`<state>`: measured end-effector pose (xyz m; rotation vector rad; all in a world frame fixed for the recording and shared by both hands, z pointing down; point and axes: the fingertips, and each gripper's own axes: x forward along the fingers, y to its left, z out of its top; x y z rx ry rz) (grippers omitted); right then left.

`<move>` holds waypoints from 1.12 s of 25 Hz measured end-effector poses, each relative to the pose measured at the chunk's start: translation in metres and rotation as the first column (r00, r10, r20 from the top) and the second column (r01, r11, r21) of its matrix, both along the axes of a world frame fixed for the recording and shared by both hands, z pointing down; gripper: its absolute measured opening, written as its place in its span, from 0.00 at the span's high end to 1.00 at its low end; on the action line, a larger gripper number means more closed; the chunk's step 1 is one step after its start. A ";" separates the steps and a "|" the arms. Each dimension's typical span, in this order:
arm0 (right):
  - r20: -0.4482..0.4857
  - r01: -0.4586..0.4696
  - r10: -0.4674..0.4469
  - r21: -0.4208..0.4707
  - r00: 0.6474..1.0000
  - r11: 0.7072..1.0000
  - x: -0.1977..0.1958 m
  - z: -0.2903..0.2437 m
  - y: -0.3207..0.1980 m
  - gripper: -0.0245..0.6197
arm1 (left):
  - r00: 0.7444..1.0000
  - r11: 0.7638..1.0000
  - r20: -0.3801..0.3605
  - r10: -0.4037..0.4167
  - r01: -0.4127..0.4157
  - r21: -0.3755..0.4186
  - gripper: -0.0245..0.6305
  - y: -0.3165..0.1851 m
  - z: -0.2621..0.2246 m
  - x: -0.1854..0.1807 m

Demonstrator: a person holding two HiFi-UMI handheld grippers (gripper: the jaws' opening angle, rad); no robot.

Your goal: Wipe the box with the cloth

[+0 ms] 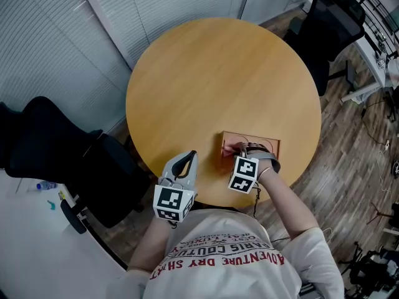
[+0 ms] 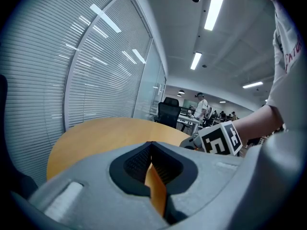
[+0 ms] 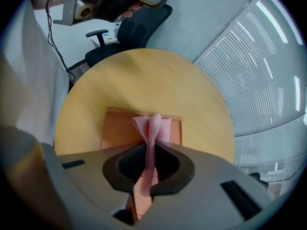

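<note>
Well, the right gripper (image 3: 152, 147) pinches the cloth (image 3: 158, 123) over the box (image 3: 117, 131), the left gripper (image 2: 151, 144) closed and empty; broad, even strokes would suit.

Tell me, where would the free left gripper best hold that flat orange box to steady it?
Likely its far edge, reached from the left and above. The box lies flat and low, so only its thin rim offers a pinch, and the right gripper with the pink cloth covers its near left part. The left gripper, shut, must open first.
</note>
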<state>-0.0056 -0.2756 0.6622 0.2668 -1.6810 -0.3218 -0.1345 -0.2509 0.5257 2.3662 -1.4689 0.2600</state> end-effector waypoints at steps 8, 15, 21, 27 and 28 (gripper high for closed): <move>0.010 0.004 -0.003 -0.045 1.000 0.999 -0.002 -0.001 0.028 0.91 | 1.000 1.000 0.000 -0.015 0.015 -0.008 0.95 0.016 0.002 0.000; 0.030 0.030 -0.028 -0.081 0.999 0.996 0.000 -0.002 0.053 0.91 | 1.000 0.999 0.002 -0.025 0.025 -0.024 0.95 0.035 0.004 0.008; 0.055 0.020 -0.013 -0.125 0.998 0.992 -0.003 -0.001 0.076 0.91 | 1.000 1.000 0.000 -0.015 0.015 -0.027 0.95 0.048 0.004 0.013; 0.120 -0.019 0.051 -0.256 0.991 0.967 -0.004 -0.006 0.106 0.91 | 1.000 1.000 0.004 0.001 -0.001 -0.020 0.95 0.054 0.002 0.019; 0.123 -0.022 0.055 -0.257 0.991 0.966 -0.003 -0.008 0.108 0.91 | 1.000 1.000 0.004 0.004 -0.004 -0.014 0.95 0.054 0.000 0.020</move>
